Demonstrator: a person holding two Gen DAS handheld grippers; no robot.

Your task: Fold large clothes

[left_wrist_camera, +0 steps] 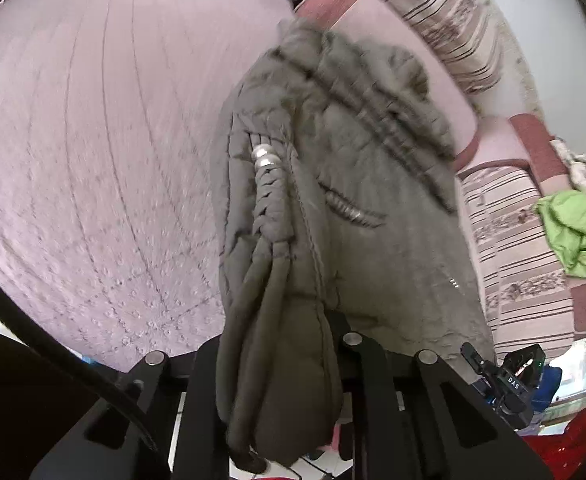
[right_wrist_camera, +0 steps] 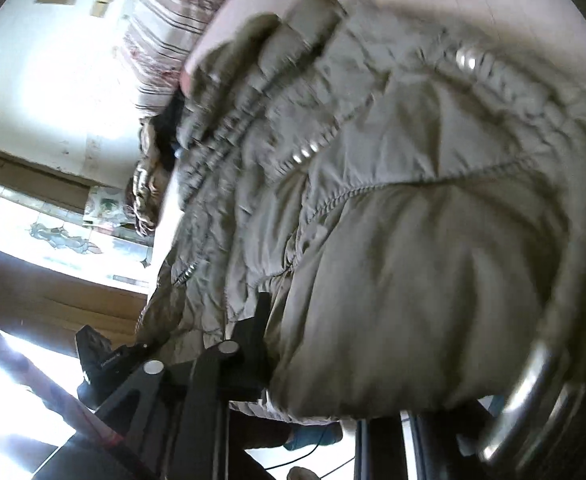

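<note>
Left wrist view showed the left gripper point(left_wrist_camera: 281, 384) clamped on a bunched fold of the olive padded coat point(left_wrist_camera: 333, 184), which hung partly over the pink quilted bedspread point(left_wrist_camera: 93, 160). Right wrist view showed the right gripper point(right_wrist_camera: 261, 344) with coat fabric pressed between its fingers, apparently gripping it. Both views were motion-blurred. Risk noted: the thick, slippery padding could slide from either grip, or the bunched fold could set an uneven crease. A green garment point(left_wrist_camera: 577, 232) lay nearby.

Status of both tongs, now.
Left tongs: shut on the olive padded jacket.
Right tongs: shut on the same jacket.
</note>
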